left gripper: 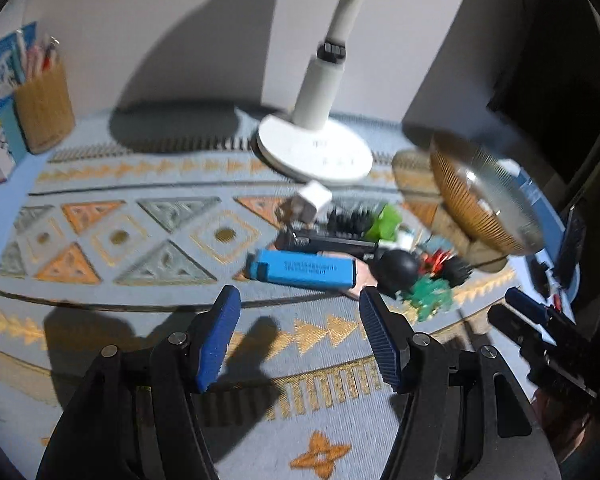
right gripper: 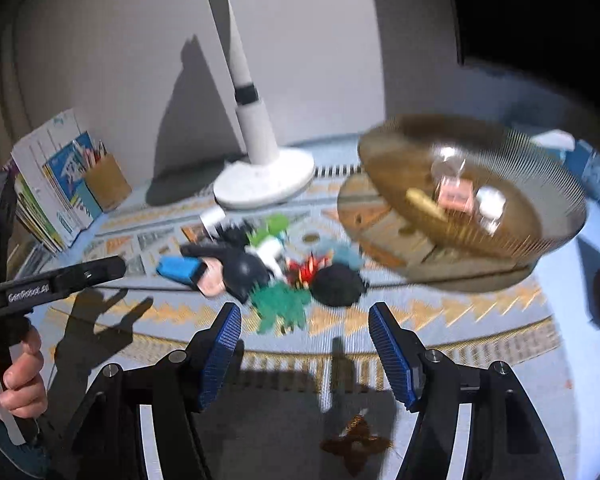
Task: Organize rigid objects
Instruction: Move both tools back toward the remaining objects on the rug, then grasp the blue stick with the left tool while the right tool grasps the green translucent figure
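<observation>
A heap of small rigid items lies on the patterned blue cloth (left gripper: 140, 288): a blue rectangular block (left gripper: 300, 270), a white charger cube (left gripper: 312, 200), a black bar (left gripper: 328, 242), a black round piece (left gripper: 396, 268) and a green spiky toy (left gripper: 428, 296). My left gripper (left gripper: 299, 294) hangs open just short of the blue block, nothing between its pads. My right gripper (right gripper: 305, 308) is open too, with the green spiky toy (right gripper: 280, 304) and a black round piece (right gripper: 336, 284) just beyond its tips. Both views are motion-blurred.
An amber ribbed glass bowl (right gripper: 540, 232) holding a pink box (right gripper: 456, 196) stands right of the heap. A white lamp base (right gripper: 264, 184) sits behind it. A pencil cup (right gripper: 106, 184) and books (right gripper: 52, 184) stand at the far left. A hand (right gripper: 16, 380) holds the left tool.
</observation>
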The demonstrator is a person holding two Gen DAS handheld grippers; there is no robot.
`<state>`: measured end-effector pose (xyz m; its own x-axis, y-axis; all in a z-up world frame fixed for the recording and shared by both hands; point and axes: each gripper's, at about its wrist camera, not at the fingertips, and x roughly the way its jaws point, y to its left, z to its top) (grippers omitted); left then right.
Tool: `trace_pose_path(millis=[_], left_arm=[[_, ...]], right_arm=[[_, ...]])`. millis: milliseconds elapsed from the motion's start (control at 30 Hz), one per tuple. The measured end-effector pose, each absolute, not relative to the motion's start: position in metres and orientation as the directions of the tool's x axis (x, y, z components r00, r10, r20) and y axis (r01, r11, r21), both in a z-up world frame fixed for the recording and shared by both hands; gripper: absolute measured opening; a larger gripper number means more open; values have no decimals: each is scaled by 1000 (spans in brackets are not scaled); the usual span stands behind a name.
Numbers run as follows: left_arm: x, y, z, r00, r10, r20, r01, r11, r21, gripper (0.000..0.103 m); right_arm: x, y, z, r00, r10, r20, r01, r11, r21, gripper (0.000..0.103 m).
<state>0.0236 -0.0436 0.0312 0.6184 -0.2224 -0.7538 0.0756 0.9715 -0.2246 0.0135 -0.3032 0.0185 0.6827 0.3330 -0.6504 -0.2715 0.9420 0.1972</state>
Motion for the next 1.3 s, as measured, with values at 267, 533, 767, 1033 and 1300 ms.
trace_pose_path(millis=[267,533,767,1033,1300], left_arm=[[64,-84,14,612,-131,-780,33,989,-141,60],[81,-103,0,625,27,-780,-16,1000,21,60],[52,-85,-4,600,9,-800,33,999,37,60],[27,-30,0,582,21,-813,-39,999,-2,59],[47,-46,3,581,-52,-812,43,999,-33,59]], right_arm=[[15,-316,5,684,387,-619,-283,922,264,66],[16,-316,4,671,408,-619,-293,913,283,67],[21,-325,1,658,422,-624,-271,905,327,67],[24,-317,0,636,412,-652,-270,911,312,67],[35,-286,-3,492,404,-771,-372,898,233,67]])
